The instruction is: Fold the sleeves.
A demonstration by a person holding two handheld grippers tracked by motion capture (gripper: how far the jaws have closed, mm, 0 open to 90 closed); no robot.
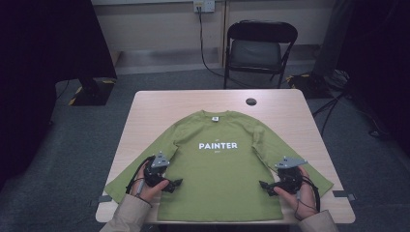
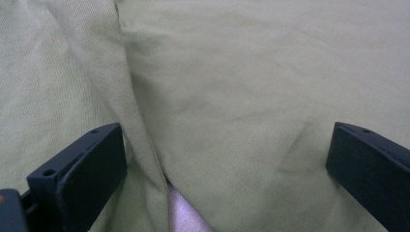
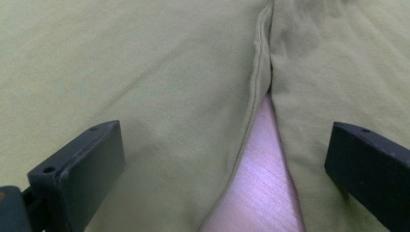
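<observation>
High view: green long-sleeved T-shirt [image 1: 220,164], "PAINTER" print [image 1: 218,145] face up, lies flat on the light wooden table [image 1: 154,104], collar toward the far edge, hem at my near edge. Sleeves angle out and down to either side. My left gripper [image 1: 175,183] sits low at the shirt's left side where sleeve meets body; my right gripper [image 1: 264,184] mirrors it on the right side. Both point inward toward the torso. A black folding chair [image 1: 261,48] stands beyond the table, not involved.

Left gripper view: my jaws stand fully apart, nothing between the pads. Below them, the sleeve [image 2: 63,87] overlaps the body panel [image 2: 251,87]; a sliver of table [image 2: 186,217] shows in the gap.

Right gripper view: jaws likewise wide apart and holding nothing. The side seam [image 3: 258,72] runs down the middle, a wedge of bare table [image 3: 261,193] between body and sleeve [image 3: 338,72].

Judgement: step in hand looks like taking hold at the two underarm seams to begin a fold. To do it well: lower both jaws together, straddle the seam edge so one pad slides under the fabric, catch both layers of the body, close evenly, keep the two sides symmetrical to avoid skewing the shirt.
</observation>
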